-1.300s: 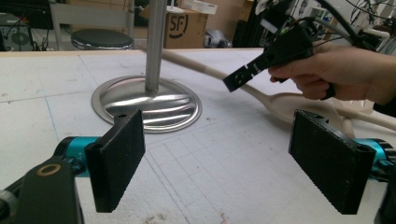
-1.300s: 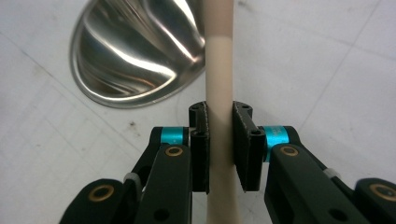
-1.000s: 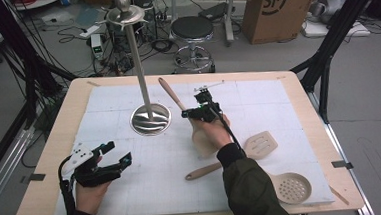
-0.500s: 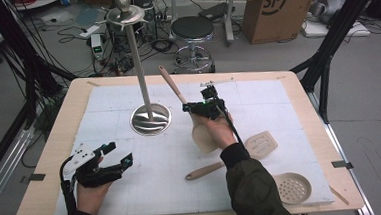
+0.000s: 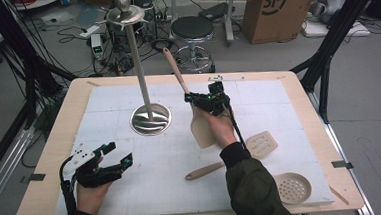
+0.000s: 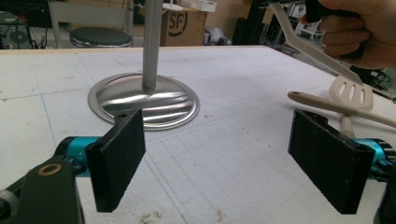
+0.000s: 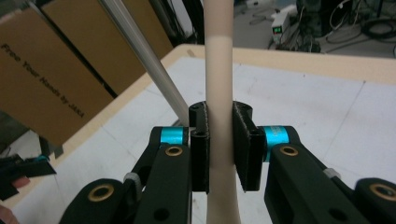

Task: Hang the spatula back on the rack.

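While the right tool [image 5: 201,98] grips one spatula [image 5: 201,129], the left tool [image 5: 117,153] gapes; two utensils [image 5: 261,144] lie flat.

A wooden tabletop [image 5: 307,88] under a white gridded mat [image 5: 263,183] stands on a grey floor [image 5: 374,111]. Beyond its far edge a black round stool [image 5: 192,30] stands among tangled cables [image 5: 105,57] and a power strip [image 5: 89,31]. To the far right sits a cardboard box [image 5: 272,10]. Black frame struts [image 5: 334,41] slant at both sides.
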Motion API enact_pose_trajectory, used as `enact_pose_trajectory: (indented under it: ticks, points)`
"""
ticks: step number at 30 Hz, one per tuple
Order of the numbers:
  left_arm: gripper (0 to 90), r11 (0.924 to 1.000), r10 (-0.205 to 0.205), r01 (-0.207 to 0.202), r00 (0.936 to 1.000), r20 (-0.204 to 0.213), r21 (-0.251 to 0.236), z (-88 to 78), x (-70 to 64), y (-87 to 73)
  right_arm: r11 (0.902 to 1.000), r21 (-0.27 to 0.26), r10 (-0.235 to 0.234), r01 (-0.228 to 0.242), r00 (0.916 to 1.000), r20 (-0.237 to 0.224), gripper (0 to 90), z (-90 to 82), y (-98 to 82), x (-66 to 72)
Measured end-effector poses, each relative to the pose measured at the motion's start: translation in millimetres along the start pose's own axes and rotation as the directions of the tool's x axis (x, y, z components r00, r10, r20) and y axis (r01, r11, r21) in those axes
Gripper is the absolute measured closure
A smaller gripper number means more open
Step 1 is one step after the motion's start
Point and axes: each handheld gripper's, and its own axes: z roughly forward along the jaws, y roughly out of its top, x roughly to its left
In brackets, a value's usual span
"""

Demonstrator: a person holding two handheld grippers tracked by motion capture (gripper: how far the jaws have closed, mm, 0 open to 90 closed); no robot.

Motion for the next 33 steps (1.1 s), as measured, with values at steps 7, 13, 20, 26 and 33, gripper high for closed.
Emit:
enact_pose_trajectory:
  ticks: [7, 13, 20, 26, 33]
  points:
    - [19.4, 1.0000, 0.000, 0.000, 1.0000, 0.000, -0.002, 0.0, -0.1, 0.1, 0.9958, -0.087, -0.029, 0.029, 0.9996, 0.000, 78.4, -6.0, 3.5, 4.3]
    - [19.5, 1.0000, -0.001, 0.001, 1.0000, 0.001, -0.002, 0.0, 0.2, 0.0, 0.9902, -0.137, -0.025, 0.023, 0.9996, -0.015, 78.4, -8.5, 4.8, 6.3]
    - [19.5, 1.0000, -0.002, 0.002, 1.0000, 0.002, -0.002, -0.2, -0.1, 0.4, 0.9807, -0.194, 0.010, -0.024, 0.9974, -0.071, 78.4, -8.4, 5.9, 5.2]
    - [19.5, 1.0000, -0.003, 0.003, 1.0000, 0.002, -0.001, 0.2, 0.2, 0.3, 0.9656, -0.258, -0.060, 0.036, 0.9946, -0.086, 78.4, -12.6, 8.5, 12.1]
    - [19.5, 1.0000, -0.002, 0.002, 1.0000, 0.004, -0.003, 0.3, -0.1, 0.4, 0.9445, -0.317, -0.127, 0.085, 0.9853, -0.115, 78.4, -15.1, 13.2, 25.4]
